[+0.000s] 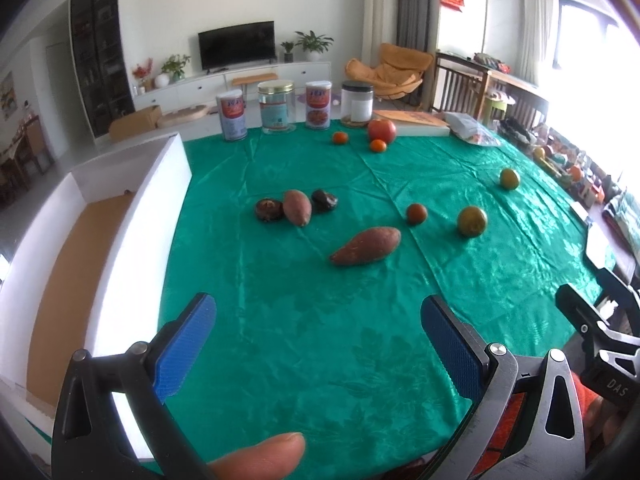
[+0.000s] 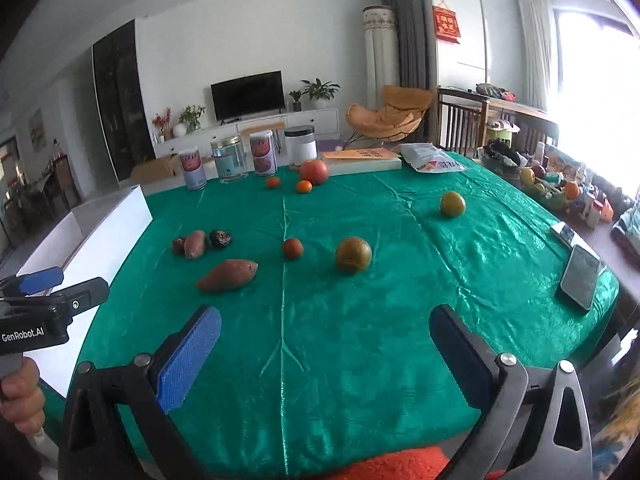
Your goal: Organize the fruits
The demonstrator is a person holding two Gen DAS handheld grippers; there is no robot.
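Left wrist view: the left gripper (image 1: 318, 344) is held wide open and empty at lower centre; the right gripper (image 2: 324, 350) is likewise spread with nothing held. Fruits are scattered mid-frame on the green tablecloth (image 1: 300, 320), the white box (image 1: 120, 216) at left. The nearest green orange (image 2: 353, 255) should be approached centred between the pads, then closed on gently.

A home living room, seen from my two wrist cameras.

Far ahead of my jaws a television (image 1: 237, 44) sits on a low white cabinet (image 1: 224, 84) with potted plants (image 1: 314, 42); ahead and to the right are an orange lounge chair (image 2: 390, 114), curtains (image 2: 404, 28) and a bright window (image 2: 596, 80). Below the jaws spreads a green tablecloth (image 1: 304, 320).
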